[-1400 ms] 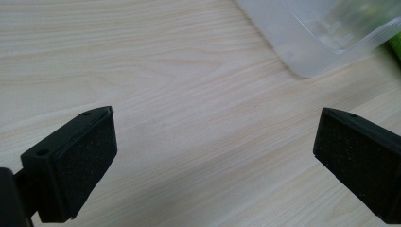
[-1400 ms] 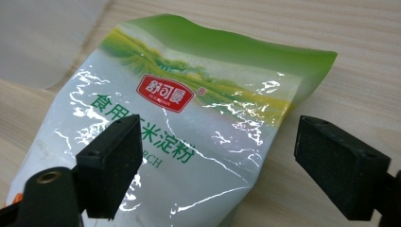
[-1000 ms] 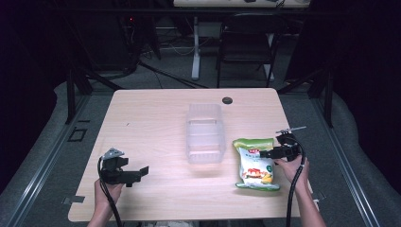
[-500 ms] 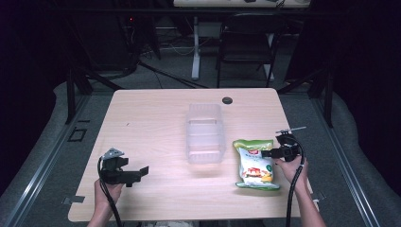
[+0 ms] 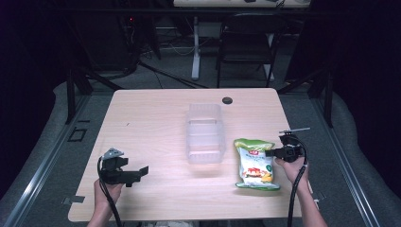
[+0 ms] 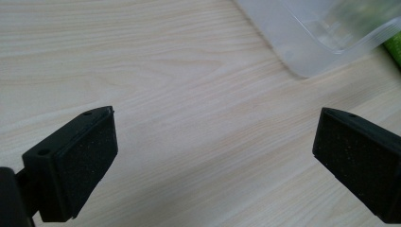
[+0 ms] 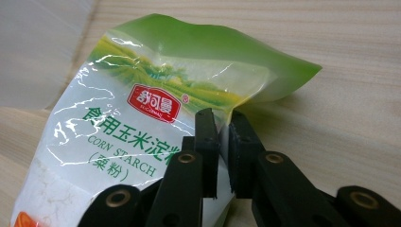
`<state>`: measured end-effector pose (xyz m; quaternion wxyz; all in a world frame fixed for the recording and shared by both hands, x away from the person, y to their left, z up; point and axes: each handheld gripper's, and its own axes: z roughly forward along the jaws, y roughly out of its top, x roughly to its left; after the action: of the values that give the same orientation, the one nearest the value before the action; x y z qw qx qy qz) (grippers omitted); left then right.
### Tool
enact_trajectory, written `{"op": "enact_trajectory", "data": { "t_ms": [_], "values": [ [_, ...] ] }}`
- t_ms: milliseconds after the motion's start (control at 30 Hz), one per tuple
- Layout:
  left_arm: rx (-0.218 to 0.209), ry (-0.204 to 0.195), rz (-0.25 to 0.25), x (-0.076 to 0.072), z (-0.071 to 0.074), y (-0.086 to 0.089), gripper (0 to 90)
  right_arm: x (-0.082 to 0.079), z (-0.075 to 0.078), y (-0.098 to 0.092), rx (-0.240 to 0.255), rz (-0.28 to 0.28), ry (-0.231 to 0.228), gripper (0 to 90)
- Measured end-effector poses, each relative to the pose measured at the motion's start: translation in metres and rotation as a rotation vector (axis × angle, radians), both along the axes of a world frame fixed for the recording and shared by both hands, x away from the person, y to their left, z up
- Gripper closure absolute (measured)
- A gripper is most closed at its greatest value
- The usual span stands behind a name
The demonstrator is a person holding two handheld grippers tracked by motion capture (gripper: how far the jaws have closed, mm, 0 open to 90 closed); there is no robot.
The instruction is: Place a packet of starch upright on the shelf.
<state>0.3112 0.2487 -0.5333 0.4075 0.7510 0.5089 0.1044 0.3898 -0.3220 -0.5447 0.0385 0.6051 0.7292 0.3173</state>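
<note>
**Mia:** How many things are on the table (image 5: 151, 123)?

**Ben:** I count two big things. There is one clear plastic box (image 5: 204, 134) in the middle, and one green and white bag of corn starch (image 5: 254, 163) just to the right of it, on the near side. There is also one small dark round spot (image 5: 227, 100) at the far edge of the table.

**Mia:** How many grippers are there?

**Ben:** Two. One in each hand.

**Mia:** What is the right gripper (image 7: 223, 137) doing?

**Ben:** It sits at the right edge of the bag. Its two black jaws have just been closing, and now they pinch the thin edge of the bag between them. The bag lies flat on the table.

**Mia:** And the left gripper (image 5: 124, 172)?

**Ben:** It is at the near left part of the table, well apart from the box and the bag. Its jaws stand wide, with nothing between them but bare wood. From that gripper you can see a corner of the clear box far off.

**Mia:** Is anything in the box?

**Ben:** I can't tell for sure; it looks see-through all the way.

**Mia:** Anything behind the table?

**Ben:** One dark chair (image 5: 246, 45), far back.
</note>
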Motion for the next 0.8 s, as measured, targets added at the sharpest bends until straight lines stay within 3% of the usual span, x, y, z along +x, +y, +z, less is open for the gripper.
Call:
{"op": "enact_trajectory", "data": {
  "t_ms": [200,800],
  "values": [
    [-0.002,-0.001,0.000,0.000,0.000,0.000,0.9,-0.002,0.003,0.000,0.008,0.004,-0.009,88.1],
    [-0.006,-0.002,0.000,0.000,0.000,0.000,0.9,-0.015,0.030,0.002,0.039,0.005,-0.119,89.7]
  ]
}}
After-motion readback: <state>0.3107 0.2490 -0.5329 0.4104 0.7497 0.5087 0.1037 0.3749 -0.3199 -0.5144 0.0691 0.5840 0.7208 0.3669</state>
